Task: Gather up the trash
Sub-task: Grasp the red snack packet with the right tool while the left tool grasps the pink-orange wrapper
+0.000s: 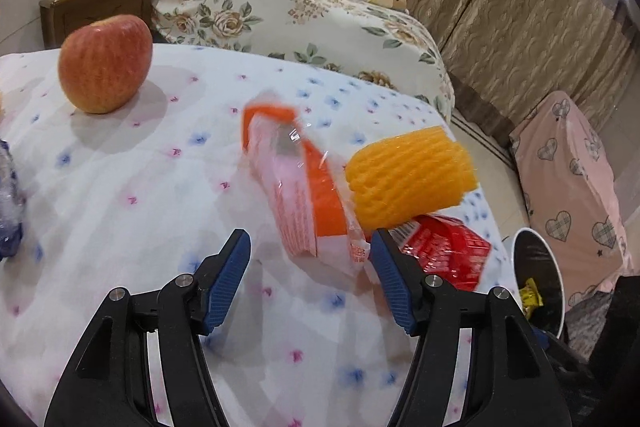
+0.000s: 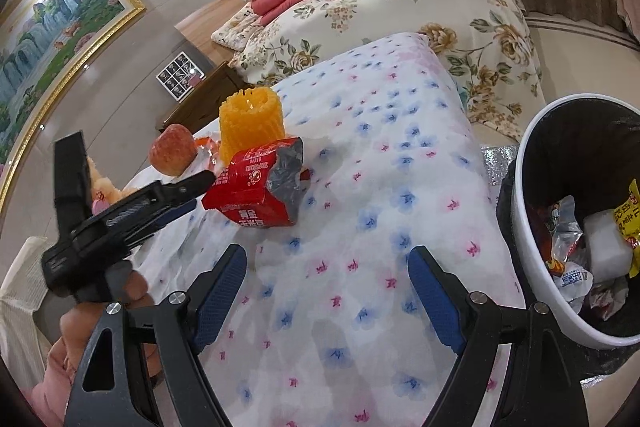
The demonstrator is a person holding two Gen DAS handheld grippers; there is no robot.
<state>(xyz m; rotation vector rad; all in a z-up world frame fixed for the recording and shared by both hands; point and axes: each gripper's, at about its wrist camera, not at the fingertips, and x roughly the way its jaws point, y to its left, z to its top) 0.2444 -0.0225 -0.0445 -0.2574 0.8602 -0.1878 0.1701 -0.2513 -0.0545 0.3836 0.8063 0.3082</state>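
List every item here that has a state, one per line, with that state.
left gripper: open, nothing held
right gripper: open, nothing held
orange wrapper: lying on the cloth, blurred
red carton: crumpled, torn open at one end
yellow foam net: standing upright in the right wrist view, empty
apple: whole, upright
trash bin: open, partly filled with wrappers

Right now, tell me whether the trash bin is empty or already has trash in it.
Partly filled. The right wrist view looks into the trash bin: crumpled wrappers and a white block lie inside.
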